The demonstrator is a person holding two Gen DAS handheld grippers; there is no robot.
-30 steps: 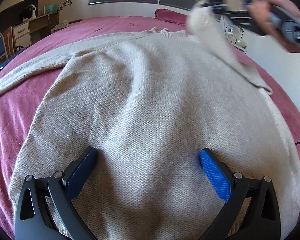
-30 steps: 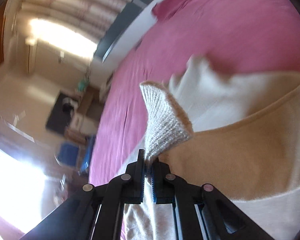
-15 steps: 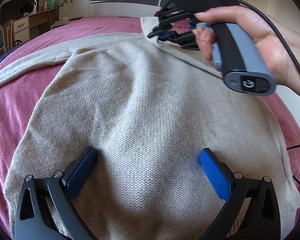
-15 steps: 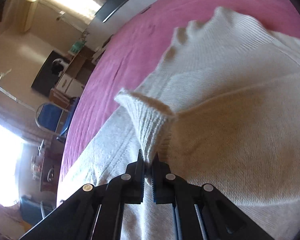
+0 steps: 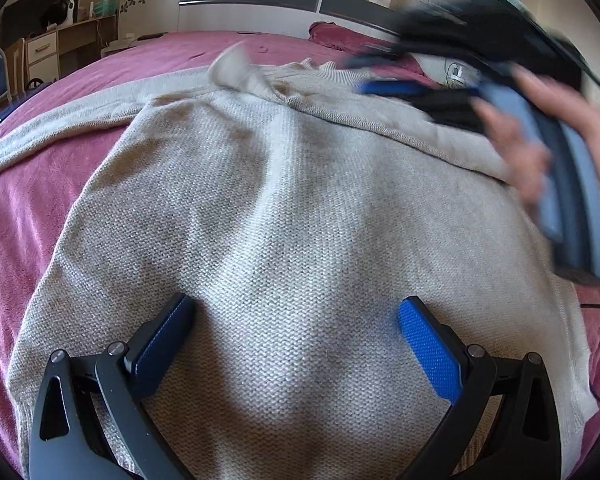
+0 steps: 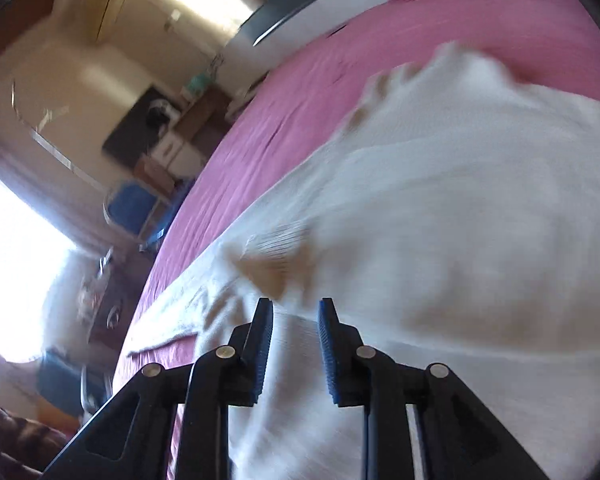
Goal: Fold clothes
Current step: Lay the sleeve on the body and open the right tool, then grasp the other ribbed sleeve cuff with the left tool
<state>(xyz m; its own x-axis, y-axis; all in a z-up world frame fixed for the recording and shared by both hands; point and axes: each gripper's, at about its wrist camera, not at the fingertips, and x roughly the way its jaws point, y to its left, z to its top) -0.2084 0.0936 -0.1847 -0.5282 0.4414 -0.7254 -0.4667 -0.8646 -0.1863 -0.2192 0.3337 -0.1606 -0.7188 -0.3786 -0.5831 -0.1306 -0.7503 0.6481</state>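
A beige knit sweater (image 5: 284,208) lies spread on the pink bed (image 5: 28,216). Its right sleeve (image 5: 380,116) is folded across the chest, and the ribbed cuff (image 5: 236,68) lies near the collar. My left gripper (image 5: 296,320) hovers wide open over the sweater's lower body, nothing between its pads. My right gripper (image 6: 294,312), held by a hand (image 5: 540,152), is blurred at the upper right in the left wrist view. Its jaws are opening; the cuff (image 6: 276,256) lies just past the fingertips, free of the pads.
The left sleeve (image 5: 68,124) stretches out over the bedspread toward the left. A headboard (image 5: 260,4) and a pink pillow (image 5: 348,40) sit at the far end. A desk with drawers (image 5: 48,52) and a blue chair (image 6: 132,204) stand beside the bed.
The right gripper carried the sleeve cuff across the sweater toward the collar, lowered it and let go as its jaws parted. The left gripper stayed open over the lower body.
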